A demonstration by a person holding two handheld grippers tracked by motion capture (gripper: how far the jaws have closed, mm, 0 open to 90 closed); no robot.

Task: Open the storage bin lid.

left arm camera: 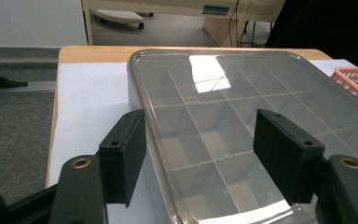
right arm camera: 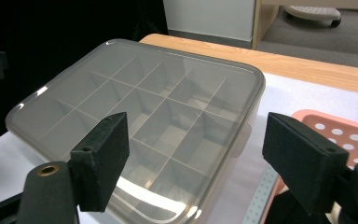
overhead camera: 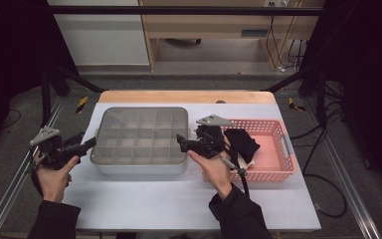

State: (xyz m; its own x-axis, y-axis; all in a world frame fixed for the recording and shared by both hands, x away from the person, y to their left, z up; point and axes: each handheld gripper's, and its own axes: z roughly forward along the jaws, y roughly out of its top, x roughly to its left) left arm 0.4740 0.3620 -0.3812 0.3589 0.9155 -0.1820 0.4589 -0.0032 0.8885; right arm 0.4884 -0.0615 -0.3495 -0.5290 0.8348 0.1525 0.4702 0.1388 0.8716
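Note:
A grey translucent compartment box (overhead camera: 140,139) with its clear lid on sits mid-table, its cells looking bare (left arm camera: 242,116) (right arm camera: 154,116). My left gripper (overhead camera: 87,143) is open just off the box's left near corner, its jaws straddling that edge (left arm camera: 200,158). Held open, my right gripper (overhead camera: 180,142) hovers at the box's right near corner (right arm camera: 196,158). A pink perforated basket (overhead camera: 278,149) stands to the right of the box with black cloth (overhead camera: 242,144) in it.
The white mat (overhead camera: 179,199) covers the table, with a wooden strip (overhead camera: 186,96) along the far edge. Metal rails run along both sides. The basket's rim (right arm camera: 345,128) lies close beside my right gripper. A cable trails from the right gripper over the basket's front.

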